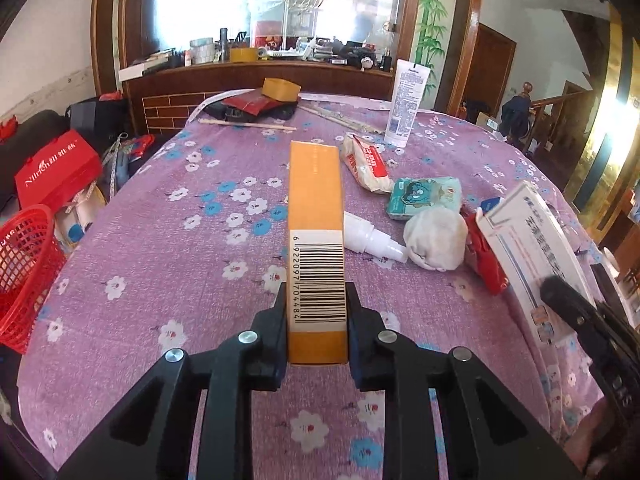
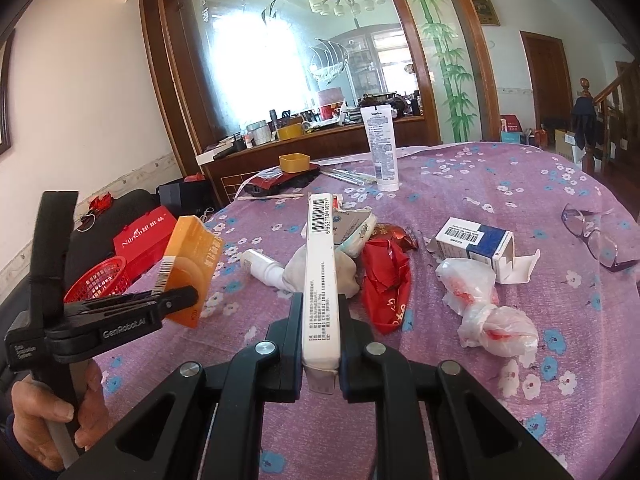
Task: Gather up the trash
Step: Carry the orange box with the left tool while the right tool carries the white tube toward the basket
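Observation:
My left gripper (image 1: pixel 316 312) is shut on a long orange box (image 1: pixel 316 216) with a barcode, held lifted above the purple flowered tablecloth (image 1: pixel 160 240). The right wrist view shows that same gripper (image 2: pixel 176 300) and orange box (image 2: pixel 192 256) at the left, a hand around its handle. My right gripper (image 2: pixel 320 320) is shut on a long white box (image 2: pixel 320 264) with a barcode at its far end. Loose trash lies ahead: a white spray bottle (image 2: pixel 260 264), a crumpled red wrapper (image 2: pixel 386 280), a wad of white plastic bag (image 2: pixel 484 308), an opened blue-white carton (image 2: pixel 476 244).
A red mesh basket (image 1: pixel 24 272) stands off the table's left edge, near a red gift box (image 1: pixel 60 168). A white lotion tube (image 2: pixel 382 148) stands upright at the back. Glasses (image 2: pixel 592 236) lie at the right. A tissue pack (image 1: pixel 424 196) and snack packet (image 1: pixel 366 164) lie mid-table.

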The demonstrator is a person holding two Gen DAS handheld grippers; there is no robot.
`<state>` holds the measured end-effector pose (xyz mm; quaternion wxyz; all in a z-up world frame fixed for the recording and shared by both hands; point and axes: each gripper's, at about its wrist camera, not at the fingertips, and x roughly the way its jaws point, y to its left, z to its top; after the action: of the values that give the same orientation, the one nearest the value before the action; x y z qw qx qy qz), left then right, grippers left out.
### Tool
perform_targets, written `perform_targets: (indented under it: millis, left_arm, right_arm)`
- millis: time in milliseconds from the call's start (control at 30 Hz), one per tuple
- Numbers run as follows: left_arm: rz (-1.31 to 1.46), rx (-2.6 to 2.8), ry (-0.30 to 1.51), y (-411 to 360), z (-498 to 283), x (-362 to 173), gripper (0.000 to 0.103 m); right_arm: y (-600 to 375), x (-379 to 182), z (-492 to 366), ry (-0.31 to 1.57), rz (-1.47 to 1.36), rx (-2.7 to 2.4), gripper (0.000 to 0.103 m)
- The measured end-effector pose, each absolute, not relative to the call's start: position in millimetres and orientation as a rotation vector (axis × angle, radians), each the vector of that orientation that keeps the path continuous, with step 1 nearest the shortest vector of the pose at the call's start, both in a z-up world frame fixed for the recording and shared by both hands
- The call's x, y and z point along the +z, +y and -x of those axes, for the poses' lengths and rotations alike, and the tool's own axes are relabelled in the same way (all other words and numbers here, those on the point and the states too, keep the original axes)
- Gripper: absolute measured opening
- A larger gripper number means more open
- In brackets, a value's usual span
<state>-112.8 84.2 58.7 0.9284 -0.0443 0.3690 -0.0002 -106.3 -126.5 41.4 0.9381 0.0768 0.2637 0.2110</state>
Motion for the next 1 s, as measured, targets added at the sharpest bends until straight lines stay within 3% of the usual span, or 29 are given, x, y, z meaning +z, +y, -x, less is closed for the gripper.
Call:
perform_targets:
  millis: [1000]
  left_arm:
    - [0.02,0.075,0.685,95.0,151.3,65.4,0.023]
  right_arm:
    - [-100.9,53.5,131.4,0.569,-0.134,0.482,0.014]
